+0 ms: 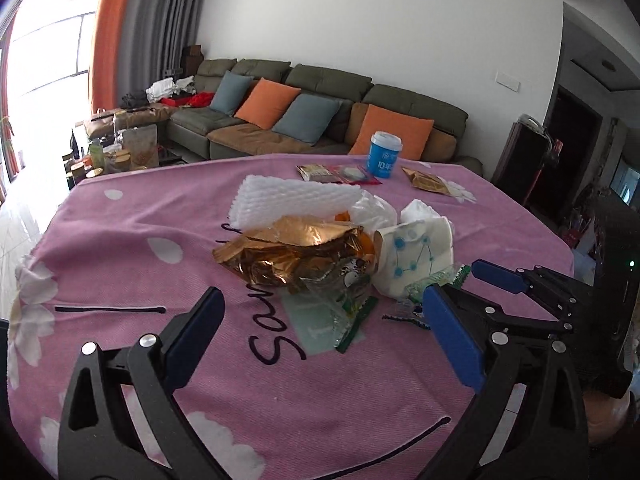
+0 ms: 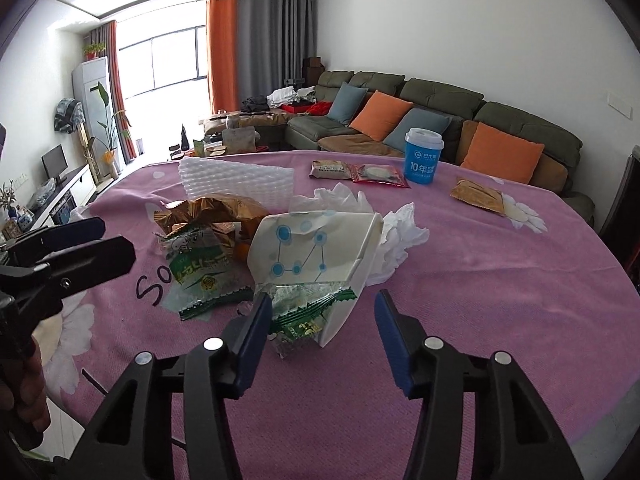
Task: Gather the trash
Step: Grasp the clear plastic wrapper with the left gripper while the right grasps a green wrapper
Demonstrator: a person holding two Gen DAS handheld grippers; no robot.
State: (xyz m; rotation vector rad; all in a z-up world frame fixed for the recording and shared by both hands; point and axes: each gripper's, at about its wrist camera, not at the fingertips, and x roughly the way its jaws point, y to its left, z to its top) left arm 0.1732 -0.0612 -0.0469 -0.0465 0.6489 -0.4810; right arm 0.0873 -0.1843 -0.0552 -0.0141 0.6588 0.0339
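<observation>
A heap of trash lies mid-table on the pink cloth (image 1: 120, 248): a gold foil bag (image 1: 292, 256), a white foam net sheet (image 1: 292, 198), a crushed white carton with blue dots (image 1: 416, 256) (image 2: 316, 248), green-and-clear snack wrappers (image 1: 348, 304) (image 2: 200, 276) and white tissue (image 2: 400, 236). My left gripper (image 1: 320, 320) is open and empty, just short of the heap. My right gripper (image 2: 324, 312) is open, its jaws either side of a green wrapper (image 2: 304, 312) and the carton's near corner. It also shows in the left wrist view (image 1: 464, 280).
At the far side of the table stand a blue cup with a white lid (image 1: 382, 154) (image 2: 422, 154), two flat snack packets (image 2: 360, 172) and a gold sachet (image 2: 478, 196). A green sofa with orange and blue cushions (image 1: 320, 112) lies behind.
</observation>
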